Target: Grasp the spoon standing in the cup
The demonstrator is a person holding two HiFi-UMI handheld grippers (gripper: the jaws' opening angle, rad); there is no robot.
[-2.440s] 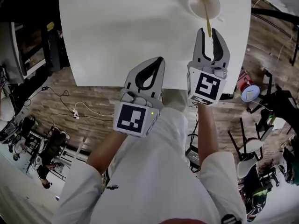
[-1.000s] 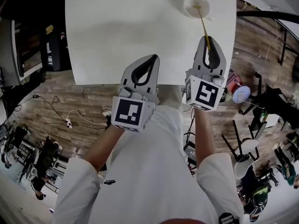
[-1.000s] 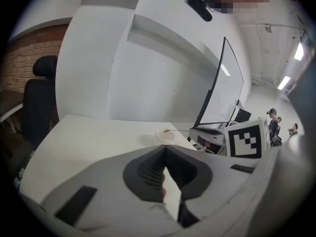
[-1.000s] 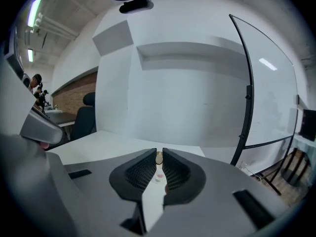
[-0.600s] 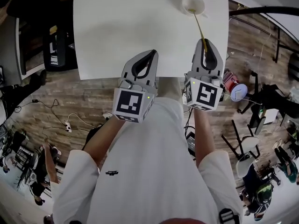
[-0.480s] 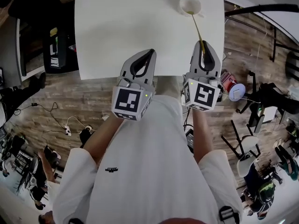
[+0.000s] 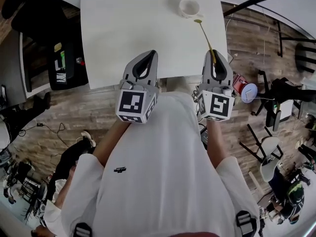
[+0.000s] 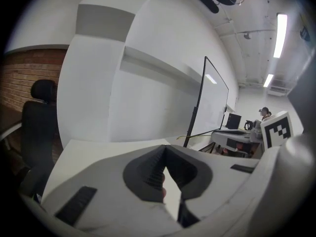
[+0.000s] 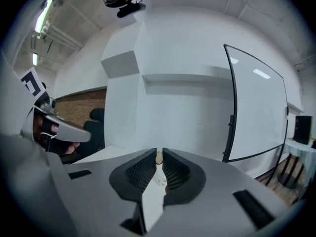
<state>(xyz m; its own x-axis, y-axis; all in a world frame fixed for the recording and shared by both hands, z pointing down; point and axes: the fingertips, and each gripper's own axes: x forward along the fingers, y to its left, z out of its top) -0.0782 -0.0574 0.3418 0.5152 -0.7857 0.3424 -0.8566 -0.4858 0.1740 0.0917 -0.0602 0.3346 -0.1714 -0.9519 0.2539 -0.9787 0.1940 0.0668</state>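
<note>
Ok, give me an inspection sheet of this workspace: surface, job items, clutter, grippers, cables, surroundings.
Surface: white table, mostly bare.
Job's things: cup upright near the far right corner; spoon held out of it, bowl end beside the cup.
Clutter: nothing seen on the table.
Grippers: right hand-held gripper shut on the spoon's handle; left hand-held gripper shut, empty.
Cables: thin lead on the floor, left.
Surroundings: wood floor, chairs, whiteboard.
</note>
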